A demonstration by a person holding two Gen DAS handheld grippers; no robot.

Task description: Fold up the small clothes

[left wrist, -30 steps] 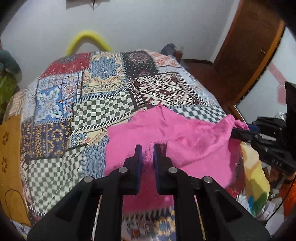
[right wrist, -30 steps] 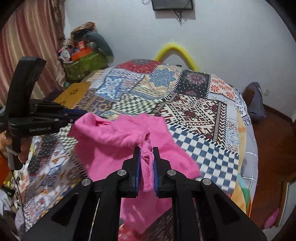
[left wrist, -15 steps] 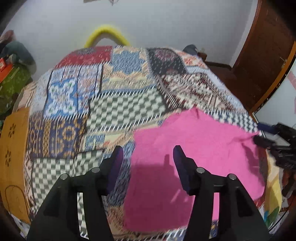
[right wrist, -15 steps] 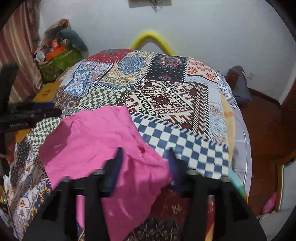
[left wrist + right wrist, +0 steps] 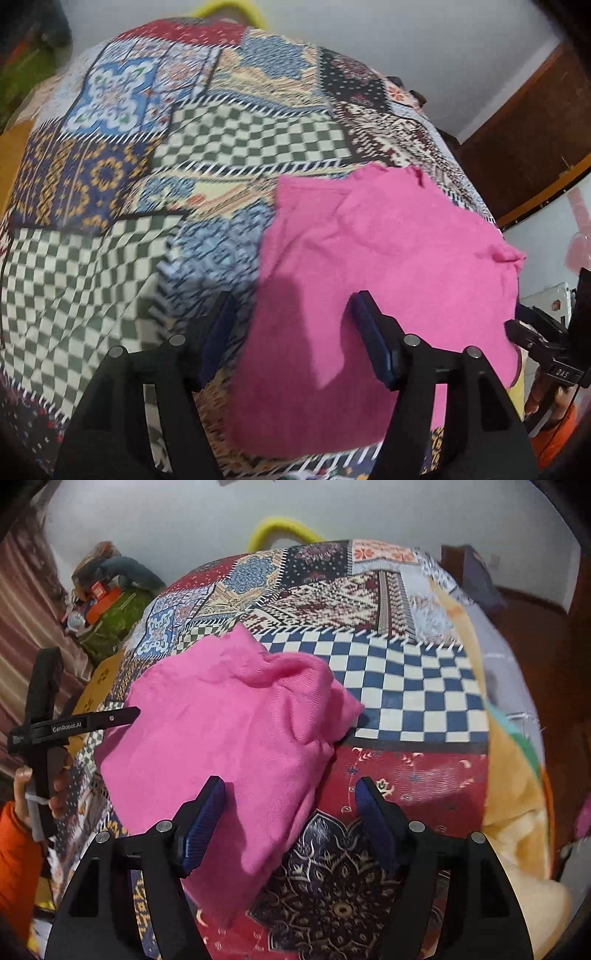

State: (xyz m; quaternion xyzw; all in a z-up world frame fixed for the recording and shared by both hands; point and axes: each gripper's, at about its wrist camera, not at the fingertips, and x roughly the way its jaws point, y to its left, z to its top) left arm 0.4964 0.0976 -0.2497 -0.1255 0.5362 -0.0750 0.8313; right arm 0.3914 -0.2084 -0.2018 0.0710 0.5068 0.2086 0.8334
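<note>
Jaws wide above pink garment [image 5: 388,258]

Both grippers are matte black plastic with ribbed dark-blue pads lining the fingers. The left gripper [image 5: 291,332] and the right gripper [image 5: 291,819] each carry round silver screws on the finger arms. One side bar reads "GenRobot.AI" in white; another shows "DAS". The bare hand [image 5: 40,786] emerges from an orange sleeve [image 5: 16,864].
</note>
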